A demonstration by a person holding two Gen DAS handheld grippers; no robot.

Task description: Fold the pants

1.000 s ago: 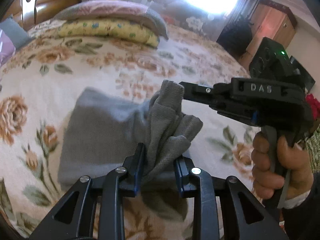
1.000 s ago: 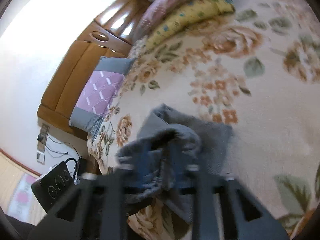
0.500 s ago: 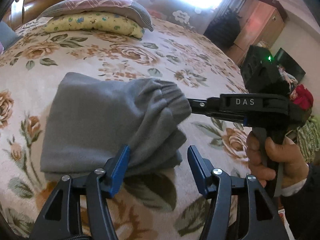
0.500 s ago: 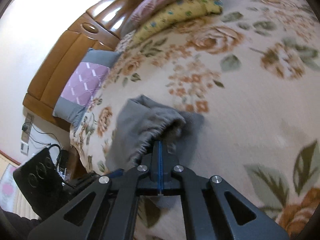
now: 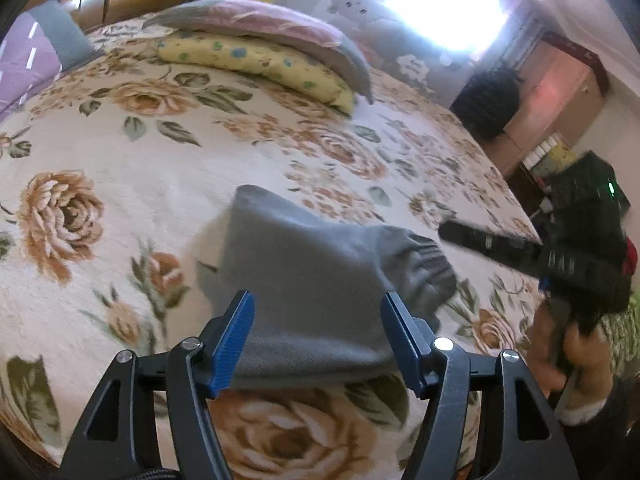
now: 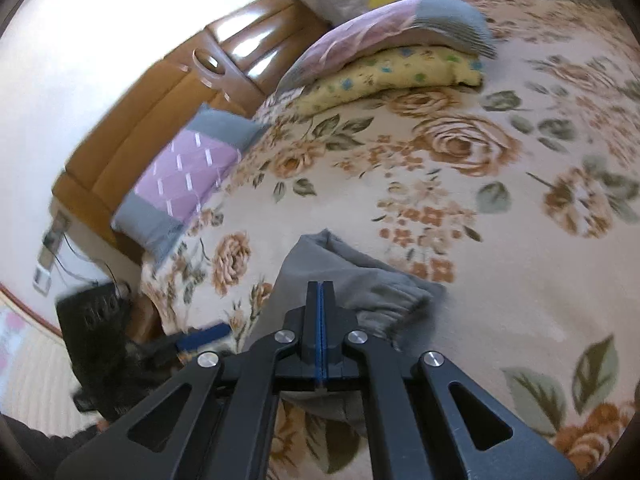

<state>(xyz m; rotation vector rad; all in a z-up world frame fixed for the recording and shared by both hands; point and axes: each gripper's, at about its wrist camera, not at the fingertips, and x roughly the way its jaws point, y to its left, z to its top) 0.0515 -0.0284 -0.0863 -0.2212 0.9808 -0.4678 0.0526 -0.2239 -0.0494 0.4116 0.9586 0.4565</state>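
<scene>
Pants (image 5: pixel 316 280) are lying folded in a grey bundle on the bed (image 5: pixel 168 184), toward its near edge, waistband on my right. My left fingers (image 5: pixel 234 344) are spreading, pads clear of the cloth, bundle showing between them. My right gripper (image 6: pixel 320 320) is hovering over the pants, fingers pressed together, pinching nothing.
</scene>
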